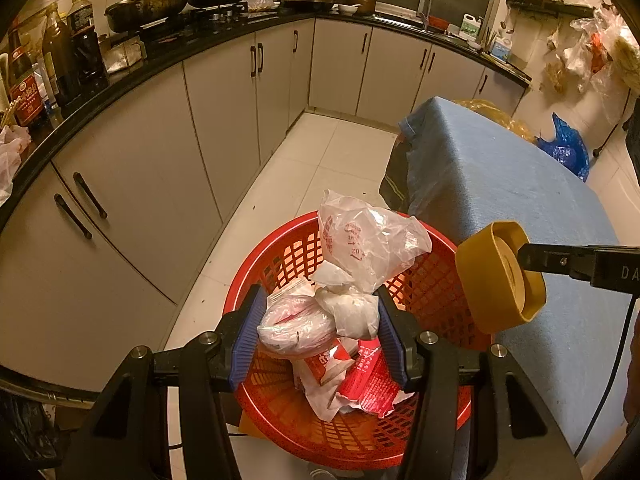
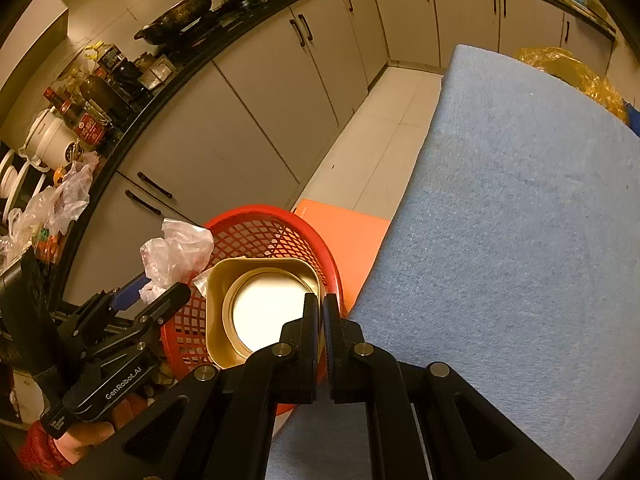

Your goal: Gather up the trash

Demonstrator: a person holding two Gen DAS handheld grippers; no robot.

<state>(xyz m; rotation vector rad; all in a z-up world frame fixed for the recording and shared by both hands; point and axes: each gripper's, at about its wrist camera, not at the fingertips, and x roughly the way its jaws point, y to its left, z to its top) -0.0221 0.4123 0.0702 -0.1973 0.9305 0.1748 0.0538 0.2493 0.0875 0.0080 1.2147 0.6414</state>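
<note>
Judging from how things lie, most of the collecting looks done. The round red plastic lattice basket (image 1: pixel 280 248) on the floor already carries a heap of rubbish: a crumpled translucent white plastic bag with red print (image 1: pixel 368 240) rising above the basket's far rim, flattened red-and-white paper cartons (image 1: pixel 360 376) on the basket's bottom, and a wad of white and pink plastic wrap (image 1: pixel 316 320). The left hand-held gripper (image 1: pixel 318 332) is half open over the basket's near side, its blue-padded fingers (image 1: pixel 248 336) bracketing that wad; whether the pads press it or merely flank it I cannot tell, though the bundle seems to sit against both. The right hand-held gripper (image 2: pixel 320 320) is clenched tight on the wall of a squarish mustard-yellow plastic lid with a pale round inner disc (image 2: pixel 264 308), which hangs in the air over the basket's rim on the side nearest the blue cloth-covered surface (image 2: pixel 520 220). That surface, as far as both views show it, bears no loose rubbish beside the basket. What remains, I judge, is to let the yellow lid fall inside the basket and to settle the wad between the left fingers. Clutter on the dark kitchen counter (image 1: pixel 224 28) beyond the basket may or may not count as trash.
</note>
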